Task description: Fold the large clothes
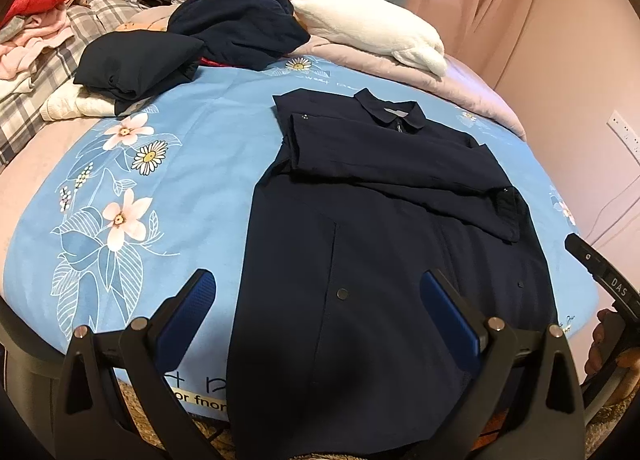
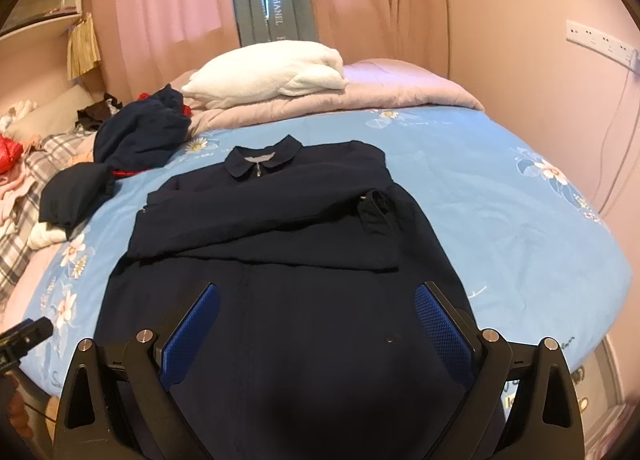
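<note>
A long dark navy garment (image 1: 360, 260) with a collar and zip lies flat on the blue floral bedspread (image 1: 180, 180), collar at the far end, both sleeves folded across the chest. It also shows in the right wrist view (image 2: 288, 260). My left gripper (image 1: 318, 288) is open and empty above the garment's lower left part. My right gripper (image 2: 318, 300) is open and empty above its lower middle. The right gripper's body shows at the right edge of the left wrist view (image 1: 604, 280).
Dark crumpled clothes (image 1: 224, 36) and a folded dark piece (image 1: 136, 60) lie at the far left of the bed. A white pillow (image 1: 372, 28) rests on a pink quilt (image 1: 460, 76) at the far end. Pink curtains (image 2: 168, 20) hang behind. The bed's near edge is below my grippers.
</note>
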A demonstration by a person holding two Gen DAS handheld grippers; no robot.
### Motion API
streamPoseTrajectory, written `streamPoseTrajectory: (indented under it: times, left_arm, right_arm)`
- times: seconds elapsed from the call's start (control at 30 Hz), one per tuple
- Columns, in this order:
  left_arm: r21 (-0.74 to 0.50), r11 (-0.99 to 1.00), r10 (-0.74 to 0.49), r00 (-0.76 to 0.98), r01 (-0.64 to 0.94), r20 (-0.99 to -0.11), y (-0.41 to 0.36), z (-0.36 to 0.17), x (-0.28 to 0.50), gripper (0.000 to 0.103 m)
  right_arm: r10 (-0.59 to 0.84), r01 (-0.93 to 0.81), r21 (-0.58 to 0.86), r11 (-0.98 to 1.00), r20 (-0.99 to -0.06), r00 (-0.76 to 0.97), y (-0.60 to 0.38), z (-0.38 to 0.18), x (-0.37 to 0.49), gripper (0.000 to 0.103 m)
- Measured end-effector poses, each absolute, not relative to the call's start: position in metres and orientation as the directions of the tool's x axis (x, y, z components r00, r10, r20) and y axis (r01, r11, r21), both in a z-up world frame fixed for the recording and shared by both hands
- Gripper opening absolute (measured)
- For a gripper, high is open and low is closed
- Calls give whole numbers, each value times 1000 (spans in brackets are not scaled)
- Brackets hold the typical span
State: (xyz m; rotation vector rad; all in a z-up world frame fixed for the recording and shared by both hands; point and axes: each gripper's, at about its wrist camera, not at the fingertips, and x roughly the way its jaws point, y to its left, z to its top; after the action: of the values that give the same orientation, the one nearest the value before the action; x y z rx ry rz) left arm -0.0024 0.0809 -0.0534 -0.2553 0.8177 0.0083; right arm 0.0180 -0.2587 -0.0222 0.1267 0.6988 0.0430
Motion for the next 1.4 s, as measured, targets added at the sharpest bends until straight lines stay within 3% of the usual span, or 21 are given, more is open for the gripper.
streamPoseTrajectory:
  times: [0.6,0.97,1.4]
  left_arm:
    - [-240,965,-116,648,-105,-753,77,-63,8,100]
    - [-261,950,-137,518,-173,-844,103,-112,4,100]
    - [-316,926,-181,492,-207,-852,107,-131,-22,97]
  right_arm:
    - [59,49,149,988,-644,763,-277,-25,14,97]
    - [25,132,155,979,-736,677,-314,-55,6,97]
    - [19,198,181,963,-783,622,-359,-76,-34,97]
